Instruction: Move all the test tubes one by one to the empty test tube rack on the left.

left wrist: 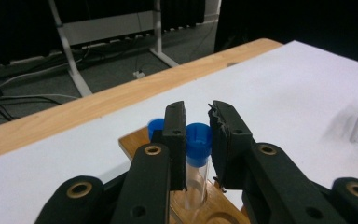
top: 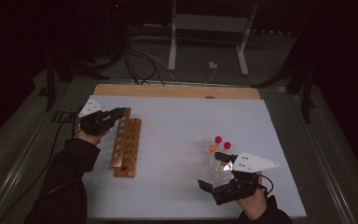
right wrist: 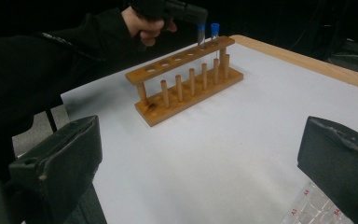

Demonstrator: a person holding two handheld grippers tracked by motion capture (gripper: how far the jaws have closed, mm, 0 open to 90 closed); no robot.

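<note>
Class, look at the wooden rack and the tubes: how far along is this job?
Done: one blue-capped tube stands in the end hole of the rack. In hand: the left gripper is shut on a second tube, which sits in the next hole. Left: more tubes lie by the open right gripper; other holes look empty.

Blue-capped tube [left wrist: 198,154]: lower length hidden behind the left gripper [left wrist: 197,140] body, seating in the wooden rack [left wrist: 135,144] not determinable. Second blue cap [left wrist: 156,126] beyond it partly masked by one jaw. Clear tubes [top: 214,163] ahead of the right gripper [top: 213,170] too small to count.
</note>
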